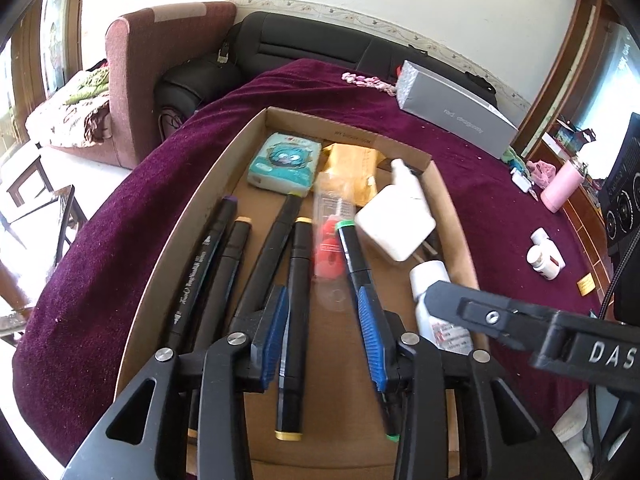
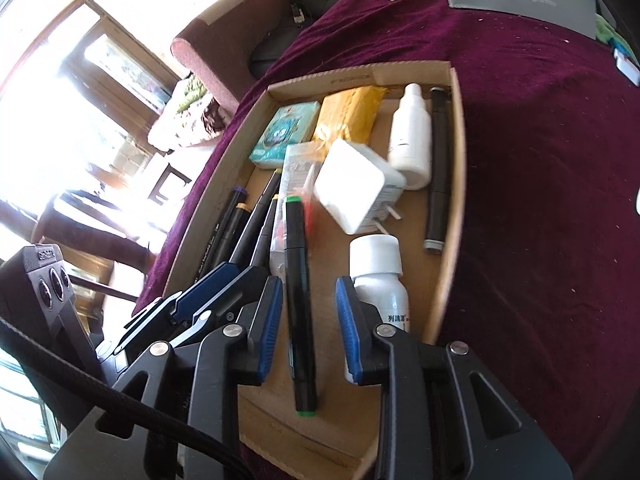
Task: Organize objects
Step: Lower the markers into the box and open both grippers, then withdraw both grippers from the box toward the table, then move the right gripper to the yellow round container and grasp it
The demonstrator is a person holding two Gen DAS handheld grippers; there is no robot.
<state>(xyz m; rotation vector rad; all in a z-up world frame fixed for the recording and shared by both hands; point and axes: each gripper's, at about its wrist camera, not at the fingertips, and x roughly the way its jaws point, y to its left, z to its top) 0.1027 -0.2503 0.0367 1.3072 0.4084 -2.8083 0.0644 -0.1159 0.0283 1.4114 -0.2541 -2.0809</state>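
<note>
The left gripper (image 1: 324, 320) hangs over the near end of the cardboard tray (image 1: 192, 216). Its blue pads are a little way apart and squeeze nothing. A black marker with yellow ends (image 1: 296, 300) lies on the tray floor between them, next to the left pad. The marker with green ends (image 1: 360, 276) runs under the right pad; I cannot tell if the pad touches it.

The right gripper (image 2: 308, 320) is also let go, with its pads a little apart. The green-ended marker (image 2: 298, 292) lies flat between them, close to the left pad, and no pad presses on it. The right pad sits just beside a white bottle (image 2: 380, 276) with a white cap.

The tray is shallow and brown and sits on a dark purple cloth (image 1: 472, 160).

Inside the tray I count six black markers: five lie side by side along the left part, and one more (image 2: 438, 168) lies along the right wall. There are two white bottles, the capped one near the grippers and a taller one (image 2: 412, 132) at the far right. There is one white square plug (image 2: 356, 184) in the middle, looking blurry. One clear tube with red inside (image 1: 330, 240) lies between the markers. At the far end sit one blue tissue pack (image 1: 284, 164) and one yellow packet (image 2: 350, 114).

Outside the tray, on the cloth, are one grey box (image 1: 456, 108) beyond the far end and two small white bottles (image 1: 544, 252) off to the right.
</note>
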